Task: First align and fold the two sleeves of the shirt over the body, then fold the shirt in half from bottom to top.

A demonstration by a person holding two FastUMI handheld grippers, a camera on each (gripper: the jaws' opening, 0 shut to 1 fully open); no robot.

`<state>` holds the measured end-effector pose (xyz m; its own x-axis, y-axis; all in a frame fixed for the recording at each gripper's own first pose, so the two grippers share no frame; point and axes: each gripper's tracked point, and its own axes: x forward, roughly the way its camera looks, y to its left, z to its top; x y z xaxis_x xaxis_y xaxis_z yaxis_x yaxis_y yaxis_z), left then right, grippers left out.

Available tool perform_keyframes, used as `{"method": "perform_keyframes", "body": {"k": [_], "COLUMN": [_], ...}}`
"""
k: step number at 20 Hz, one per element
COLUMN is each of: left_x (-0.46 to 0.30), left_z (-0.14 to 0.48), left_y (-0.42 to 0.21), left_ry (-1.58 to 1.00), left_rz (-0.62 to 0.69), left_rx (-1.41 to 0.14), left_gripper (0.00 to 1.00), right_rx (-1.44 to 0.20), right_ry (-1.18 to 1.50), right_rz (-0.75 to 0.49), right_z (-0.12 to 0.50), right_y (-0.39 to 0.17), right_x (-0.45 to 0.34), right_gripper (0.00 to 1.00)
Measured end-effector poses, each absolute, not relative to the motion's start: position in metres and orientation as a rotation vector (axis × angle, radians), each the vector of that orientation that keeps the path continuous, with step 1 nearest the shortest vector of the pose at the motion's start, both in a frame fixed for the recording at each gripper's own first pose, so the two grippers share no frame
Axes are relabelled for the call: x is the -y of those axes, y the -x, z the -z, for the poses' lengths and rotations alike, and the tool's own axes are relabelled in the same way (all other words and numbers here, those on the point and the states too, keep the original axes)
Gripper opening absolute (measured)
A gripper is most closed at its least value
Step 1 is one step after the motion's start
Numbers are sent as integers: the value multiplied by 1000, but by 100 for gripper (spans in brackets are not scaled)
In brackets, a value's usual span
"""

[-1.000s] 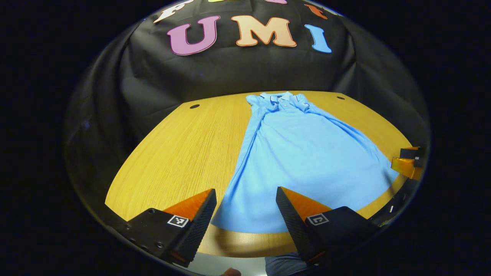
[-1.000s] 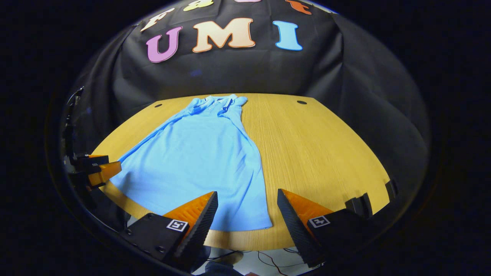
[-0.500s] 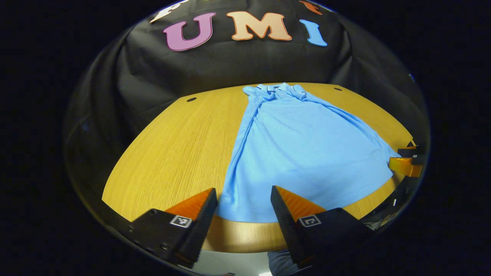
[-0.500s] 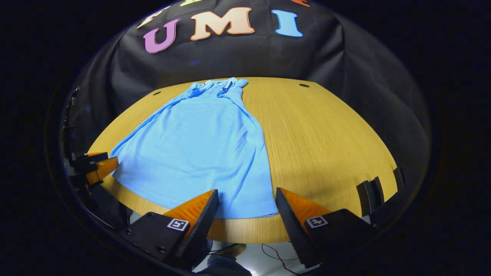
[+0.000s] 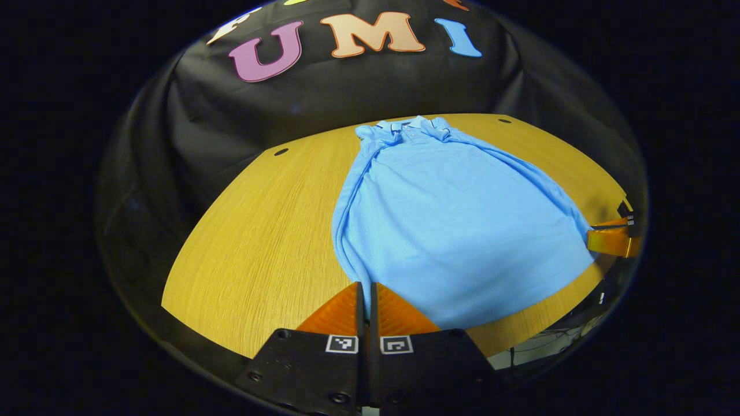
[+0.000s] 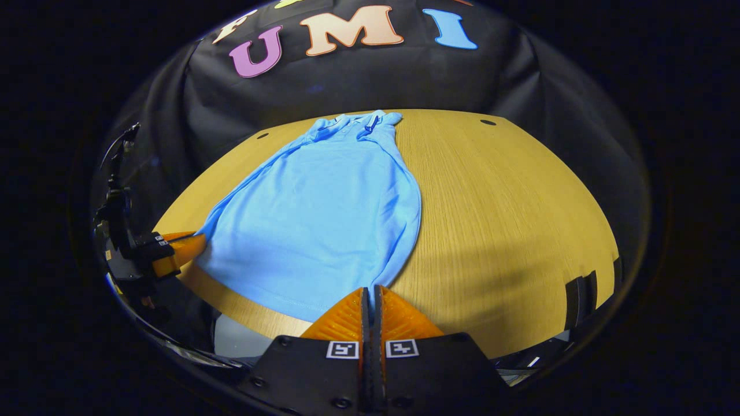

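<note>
two hem corners of the blue shirt [image 5: 457, 225], spread on the wooden table [image 5: 266, 242], pinched by my left gripper [image 5: 365, 289] and right gripper [image 6: 370, 292], fingers pressed together.

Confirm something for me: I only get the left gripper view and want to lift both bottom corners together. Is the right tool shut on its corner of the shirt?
Observer: Yes. In the right gripper view the right tool is shut on the bottom corner of the shirt.
Operator: Is the cloth tidy around that corner?
Observer: The shirt's side edge bows outward above the corner, then runs back in to the tool.
Operator: Is there anything on the table on that side?
Observer: A black object sits at the near right edge of the table, apart from the shirt. I cannot tell what it is.
</note>
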<state>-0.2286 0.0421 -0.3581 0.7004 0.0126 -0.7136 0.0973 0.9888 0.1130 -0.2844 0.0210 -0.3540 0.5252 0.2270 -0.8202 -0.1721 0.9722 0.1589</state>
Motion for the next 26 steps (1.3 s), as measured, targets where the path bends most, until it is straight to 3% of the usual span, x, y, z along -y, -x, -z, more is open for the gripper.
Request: {"method": "perform_keyframes", "body": {"k": [4, 9, 26], "left_x": [-49, -57, -61], "left_z": [345, 320, 242], "left_y": [220, 201, 20], "left_ry": [0, 1, 54], "left_rz": [20, 50, 76], "left_rx": [-823, -854, -708], "left_gripper": [0, 0, 0], "right_rx": [-931, -872, -662], "right_ry": [-97, -145, -152], "right_rz": [-238, -229, -183], "right_z": [328, 291, 223], "right_y": [260, 214, 33], "right_x": [-23, -32, -48], "right_gripper": [3, 3, 3]}}
